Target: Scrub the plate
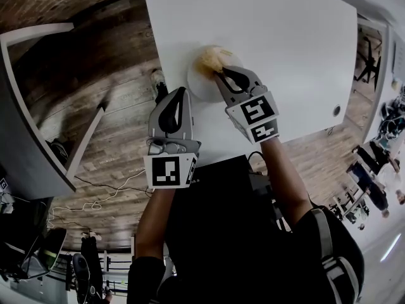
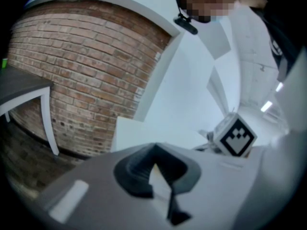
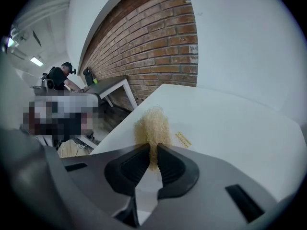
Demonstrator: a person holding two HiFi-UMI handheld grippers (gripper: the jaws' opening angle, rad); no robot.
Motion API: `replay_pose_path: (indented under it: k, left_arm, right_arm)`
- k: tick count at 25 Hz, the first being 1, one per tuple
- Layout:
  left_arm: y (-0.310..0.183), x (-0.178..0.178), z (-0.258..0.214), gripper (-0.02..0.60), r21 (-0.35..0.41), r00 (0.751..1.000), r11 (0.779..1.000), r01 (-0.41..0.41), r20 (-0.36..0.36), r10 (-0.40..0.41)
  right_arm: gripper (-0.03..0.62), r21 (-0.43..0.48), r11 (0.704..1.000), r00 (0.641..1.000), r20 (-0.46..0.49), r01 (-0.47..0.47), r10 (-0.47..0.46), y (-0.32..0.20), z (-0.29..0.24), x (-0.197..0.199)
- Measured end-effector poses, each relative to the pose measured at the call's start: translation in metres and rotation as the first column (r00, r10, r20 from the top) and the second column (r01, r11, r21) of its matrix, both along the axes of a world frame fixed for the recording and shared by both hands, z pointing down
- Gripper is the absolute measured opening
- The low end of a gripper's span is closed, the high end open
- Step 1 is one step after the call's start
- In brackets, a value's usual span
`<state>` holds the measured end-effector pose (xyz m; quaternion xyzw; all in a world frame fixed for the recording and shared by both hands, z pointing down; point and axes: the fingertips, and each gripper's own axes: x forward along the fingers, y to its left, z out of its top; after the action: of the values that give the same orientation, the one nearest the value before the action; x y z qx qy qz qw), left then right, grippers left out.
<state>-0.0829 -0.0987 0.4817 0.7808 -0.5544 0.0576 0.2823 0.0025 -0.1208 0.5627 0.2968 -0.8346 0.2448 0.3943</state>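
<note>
- My right gripper point(image 1: 218, 73) has its fingers pinched on the yellow scrubber point(image 1: 211, 59). In the right gripper view the wad bulges out past the tips, and only its lower part is caught between the pads.
- The plate point(image 1: 201, 85) lies flat on the white table point(image 1: 285, 56), near the table's left edge and not far from the near one. The scrubber rests on the plate's far part.
- My left gripper point(image 1: 182, 92) sits just beside the plate's left rim, its fingers pressed together at the tips. I cannot make out anything between them, nor whether they touch the rim.
- To scrub well, I judge I should press the wad down flat and work in small circles toward me, so the whole face gets covered.
- The hold on the scrubber looks shallow, so hard sideways strokes could pull it free. Light, even pressure seems safer.
- The plate could slide, so bracing its rim with the left fingers would help.
- The floor drops away just left of the plate, so strokes should not push it that way. The table lies open far and right.
</note>
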Motion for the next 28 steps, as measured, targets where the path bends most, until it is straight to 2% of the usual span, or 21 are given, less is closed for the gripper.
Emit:
replay_pose_path:
  k: [9,17,28]
  left_arm:
    - [0.008,-0.001,0.001,0.003,-0.001,1.000,1.000,0.008,-0.008,-0.008]
    - [0.013,0.003,0.003,0.003,-0.003,1.000,1.000,0.010,-0.014,-0.010]
    - [0.018,0.013,0.003,0.004,-0.003,1.000,1.000,0.005,-0.017,-0.005]
  right_arm:
    - [0.043,-0.031,0.997,0.998,0.011,0.066,-0.065,0.030,0.001,-0.014]
    - [0.043,-0.057,0.993,0.995,0.009,0.103,-0.102,0.055,0.001,-0.011]
    - [0.043,-0.059,0.996,0.997,0.001,0.072,-0.072,0.056,0.002,0.009]
